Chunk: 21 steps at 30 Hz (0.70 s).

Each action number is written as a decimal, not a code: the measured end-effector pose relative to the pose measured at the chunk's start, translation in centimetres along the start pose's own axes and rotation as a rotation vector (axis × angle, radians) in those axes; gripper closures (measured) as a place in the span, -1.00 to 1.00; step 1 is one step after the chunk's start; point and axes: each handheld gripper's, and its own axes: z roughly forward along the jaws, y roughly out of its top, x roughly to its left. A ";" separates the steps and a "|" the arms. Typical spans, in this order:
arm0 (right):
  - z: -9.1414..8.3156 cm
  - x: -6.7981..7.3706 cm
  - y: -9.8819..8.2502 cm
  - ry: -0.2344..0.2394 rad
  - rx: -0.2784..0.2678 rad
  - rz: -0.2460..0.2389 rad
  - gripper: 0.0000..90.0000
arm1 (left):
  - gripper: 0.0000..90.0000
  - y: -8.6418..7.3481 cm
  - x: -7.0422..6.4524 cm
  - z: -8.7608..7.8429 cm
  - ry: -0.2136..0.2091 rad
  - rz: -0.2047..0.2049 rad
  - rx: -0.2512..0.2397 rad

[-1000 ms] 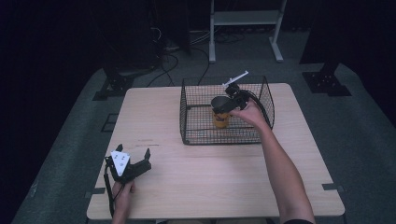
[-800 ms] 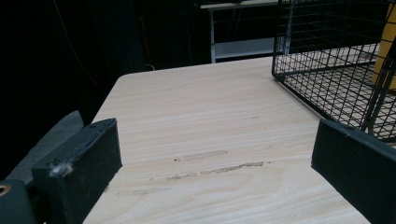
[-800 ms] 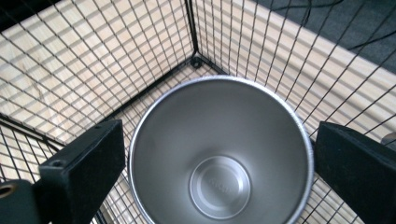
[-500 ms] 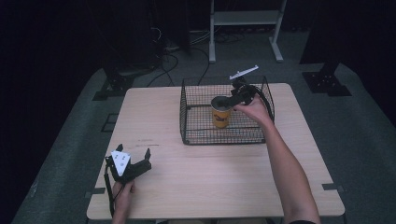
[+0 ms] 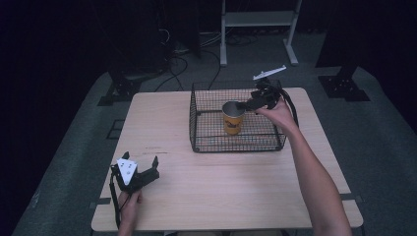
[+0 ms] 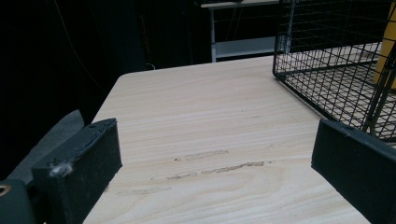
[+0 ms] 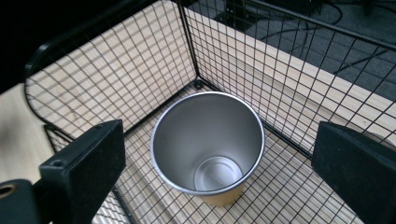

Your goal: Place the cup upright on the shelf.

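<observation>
High view: a person stands at a pale wooden desk [image 5: 231, 187], with a tool in each hand. The right tool [image 5: 244, 103] hangs over a black wire basket [image 5: 196, 123] on the far part of the desk, its jaws spread wide and gripping nothing. Just below and ahead of its tips stands a yellow cup [image 5: 232, 119], upright on the basket floor with its metal mouth facing up.

Right gripper view: the cup [image 7: 208, 144] sits between the two parted black jaws and beneath them, touching neither. Its shiny inside holds nothing, and it stands near a basket [image 7: 140, 70] corner.

The left tool [image 5: 147, 169] rests low at the near left part of the desk, well apart from the basket, held by the left hand [image 5: 129, 206]. Its jaws are also spread, with bare wood between them. In the left gripper view, the basket [image 6: 327, 70] lies ahead of this tool and off to its right.
</observation>
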 end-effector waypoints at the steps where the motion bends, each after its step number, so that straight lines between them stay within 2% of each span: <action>1: -0.2 0.1 0.0 0.004 -0.008 -0.001 -0.94 | -0.98 0.0 0.0 0.0 0.000 0.000 0.000; 4: -0.9 0.6 -0.2 0.013 -0.018 -0.002 -0.94 | -0.98 0.0 0.0 -0.1 -0.002 -0.001 -0.002; 6: -1.5 1.0 -0.3 0.009 -0.018 -0.020 -0.94 | -0.98 0.0 0.0 -0.1 -0.005 -0.002 -0.002; 17: -3.7 1.8 -1.4 0.030 -0.028 -0.039 -0.94 | -0.98 0.0 0.0 -0.1 -0.005 0.000 -0.002; 21: -4.1 2.1 -2.0 0.023 -0.027 -0.055 -0.94 | -0.98 0.0 -0.1 -0.1 -0.005 0.004 -0.001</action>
